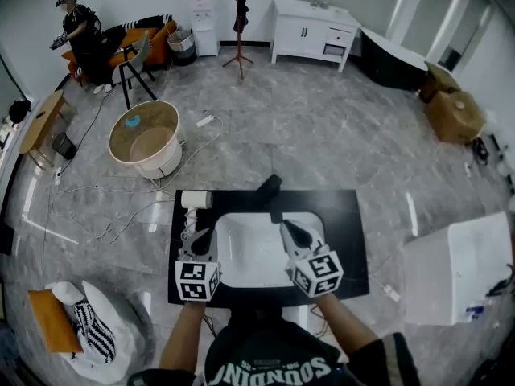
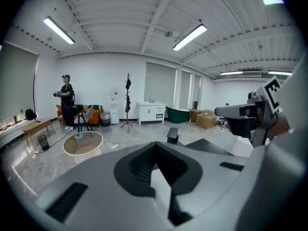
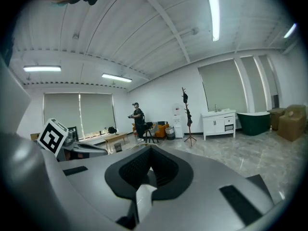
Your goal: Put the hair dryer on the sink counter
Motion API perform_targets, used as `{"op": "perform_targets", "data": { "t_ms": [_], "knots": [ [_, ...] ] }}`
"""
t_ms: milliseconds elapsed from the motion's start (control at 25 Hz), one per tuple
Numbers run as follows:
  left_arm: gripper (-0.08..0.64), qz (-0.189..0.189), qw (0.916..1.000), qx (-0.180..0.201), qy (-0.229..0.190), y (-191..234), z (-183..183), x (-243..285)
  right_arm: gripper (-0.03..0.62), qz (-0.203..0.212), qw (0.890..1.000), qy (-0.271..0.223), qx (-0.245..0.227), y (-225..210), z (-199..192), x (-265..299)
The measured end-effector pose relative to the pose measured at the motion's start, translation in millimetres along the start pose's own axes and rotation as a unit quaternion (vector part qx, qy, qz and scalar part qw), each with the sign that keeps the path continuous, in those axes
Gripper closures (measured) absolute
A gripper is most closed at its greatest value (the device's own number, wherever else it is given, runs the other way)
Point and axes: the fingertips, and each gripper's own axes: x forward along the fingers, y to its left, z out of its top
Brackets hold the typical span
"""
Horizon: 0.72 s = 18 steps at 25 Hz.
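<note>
A white hair dryer [image 1: 195, 202] lies on the far left corner of the black sink counter [image 1: 348, 215], beside the white basin [image 1: 249, 248]. My left gripper [image 1: 195, 238] hovers just behind the dryer's handle, shut, with nothing between its jaws. In the left gripper view its tips [image 2: 155, 163] meet on empty air and the dryer is hidden. My right gripper [image 1: 288, 230] hangs over the basin's right side, also shut and empty, its tips [image 3: 148, 171] together. A black faucet [image 1: 270, 189] stands at the counter's far edge.
A round wooden table [image 1: 145, 139] stands on the floor beyond the counter, with cables [image 1: 121, 215] trailing from it. A white box [image 1: 459, 268] sits to the right. Far off are a white vanity [image 1: 312, 32], a coat stand [image 1: 239, 22] and a person [image 1: 80, 34].
</note>
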Motion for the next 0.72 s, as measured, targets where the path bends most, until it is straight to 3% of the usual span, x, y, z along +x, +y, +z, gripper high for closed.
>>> {"op": "perform_targets", "data": {
  "t_ms": [360, 720],
  "knots": [
    [0.56, -0.025, 0.9986, 0.01, -0.046, -22.6, 32.7, -15.9, 0.592, 0.002, 1.0, -0.02, -0.01, 6.0, 6.2, -9.7],
    [0.56, -0.04, 0.9972, 0.025, -0.057, -29.3, 33.5, -19.2, 0.593, 0.002, 1.0, -0.015, -0.005, 7.9, -2.7, -10.6]
  ]
}}
